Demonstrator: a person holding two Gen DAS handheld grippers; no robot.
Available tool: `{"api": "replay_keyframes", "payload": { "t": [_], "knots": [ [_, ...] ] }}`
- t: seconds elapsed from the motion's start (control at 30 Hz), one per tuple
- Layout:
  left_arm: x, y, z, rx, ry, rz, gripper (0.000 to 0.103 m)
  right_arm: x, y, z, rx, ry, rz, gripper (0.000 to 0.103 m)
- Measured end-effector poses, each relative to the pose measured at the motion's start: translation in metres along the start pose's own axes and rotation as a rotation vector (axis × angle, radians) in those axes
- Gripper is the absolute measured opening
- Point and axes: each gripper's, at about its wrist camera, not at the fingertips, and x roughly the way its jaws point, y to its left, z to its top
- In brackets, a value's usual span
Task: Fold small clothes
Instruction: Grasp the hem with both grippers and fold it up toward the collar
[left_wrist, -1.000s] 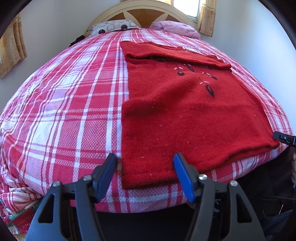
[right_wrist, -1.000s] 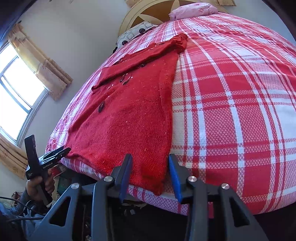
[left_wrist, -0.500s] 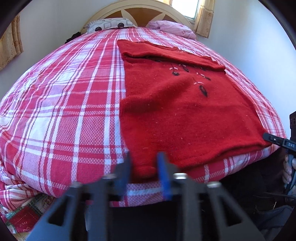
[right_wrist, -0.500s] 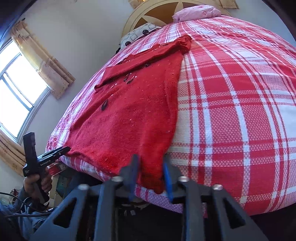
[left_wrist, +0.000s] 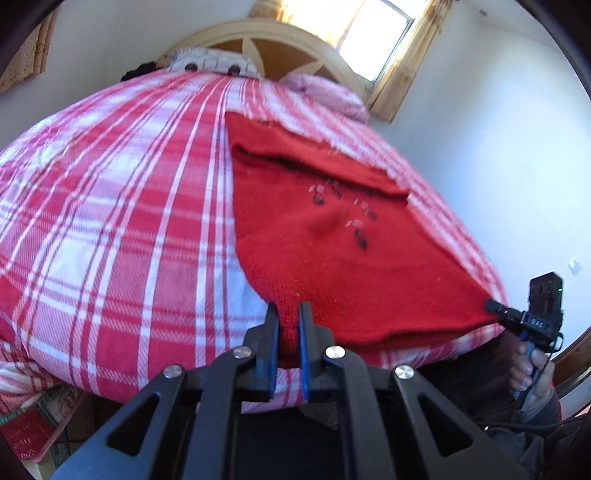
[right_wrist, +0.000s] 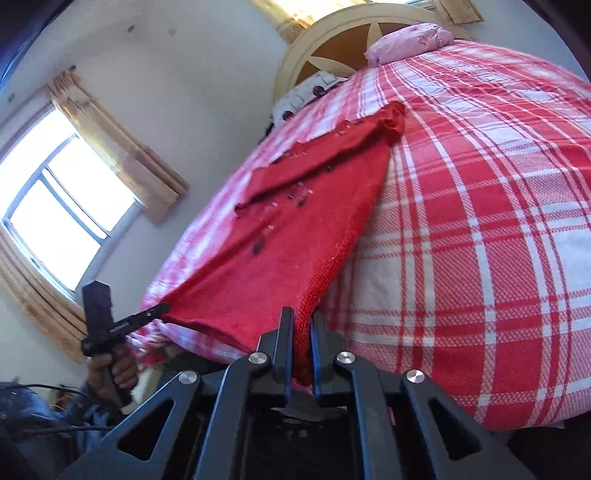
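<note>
A red knit sweater (left_wrist: 332, 240) lies flat on the red-and-white plaid bed cover (left_wrist: 110, 221), with a sleeve folded across its far end. My left gripper (left_wrist: 289, 308) has its jaws closing tight on the hem's near left corner, and the knit is pinched between the blue pads. In the right wrist view the sweater (right_wrist: 277, 251) stretches away from my right gripper (right_wrist: 298, 314), whose jaws are closing tight on the hem's near right corner. Each gripper shows in the other's view: the right gripper (left_wrist: 496, 306) and the left gripper (right_wrist: 159, 308). Both corners are raised off the cover.
A patterned pillow (left_wrist: 214, 62) and a pink pillow (left_wrist: 321, 92) lie against the wooden headboard (left_wrist: 258, 40). Wide plaid cover (right_wrist: 480, 221) spreads on both sides of the sweater. A curtained window (right_wrist: 55, 221) is in the wall. A person's hand (left_wrist: 532, 369) holds the right gripper.
Both grippers went from open around the hem corners to shut on them. Both have since risen and tipped upward, lifting the corners off the bed.
</note>
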Motion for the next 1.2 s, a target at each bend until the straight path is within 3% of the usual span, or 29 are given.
{"api": "replay_keyframes", "payload": {
  "t": [0.33, 0.93, 1.2],
  "knots": [
    [0.001, 0.002, 0.053, -0.011, -0.087, -0.055, 0.009, -0.004, 0.006, 0.051, -0.002, -0.072, 0.089, 0.007],
    [0.058, 0.001, 0.179, 0.023, -0.158, -0.011, 0.007, 0.042, 0.000, 0.201, -0.035, -0.144, 0.029, 0.007],
    [0.105, 0.006, 0.239, 0.016, -0.168, 0.005, 0.007, 0.077, -0.013, 0.268, -0.041, -0.148, -0.014, 0.007]
  ]
}}
